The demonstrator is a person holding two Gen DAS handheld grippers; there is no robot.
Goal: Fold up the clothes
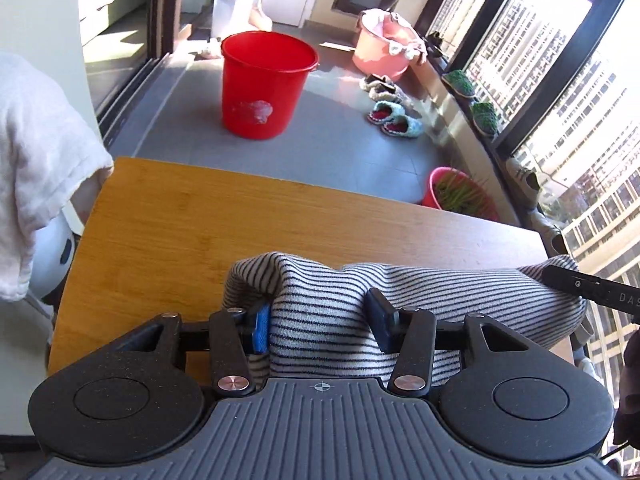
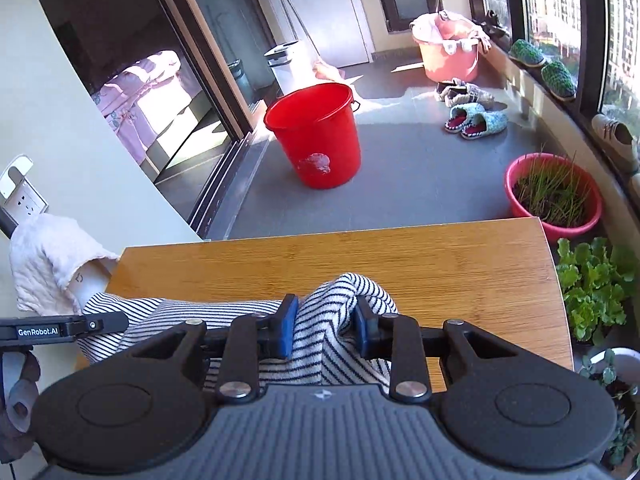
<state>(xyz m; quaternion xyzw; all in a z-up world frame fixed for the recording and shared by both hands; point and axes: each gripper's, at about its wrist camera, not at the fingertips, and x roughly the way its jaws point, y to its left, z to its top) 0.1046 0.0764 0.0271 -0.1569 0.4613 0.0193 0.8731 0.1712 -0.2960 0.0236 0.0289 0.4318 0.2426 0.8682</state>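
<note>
A grey-and-black striped garment (image 1: 328,312) lies bunched along the near edge of a wooden table (image 1: 240,216). My left gripper (image 1: 320,320) has its jaws apart around a thick fold at the garment's left end. My right gripper (image 2: 325,330) has its jaws apart around a raised fold of the striped garment (image 2: 320,340) at its right end. The right gripper's side shows at the right in the left wrist view (image 1: 592,284); the left gripper's side shows at the left in the right wrist view (image 2: 60,330). Whether the pads press the cloth is unclear.
A white towel (image 1: 36,152) hangs over something left of the table. Beyond the table's far edge on the grey floor stand a red bucket (image 1: 264,84), a pink tub (image 1: 380,46), slippers (image 1: 394,118) and a pink planter (image 2: 554,196). Green plants (image 2: 592,284) stand right of the table.
</note>
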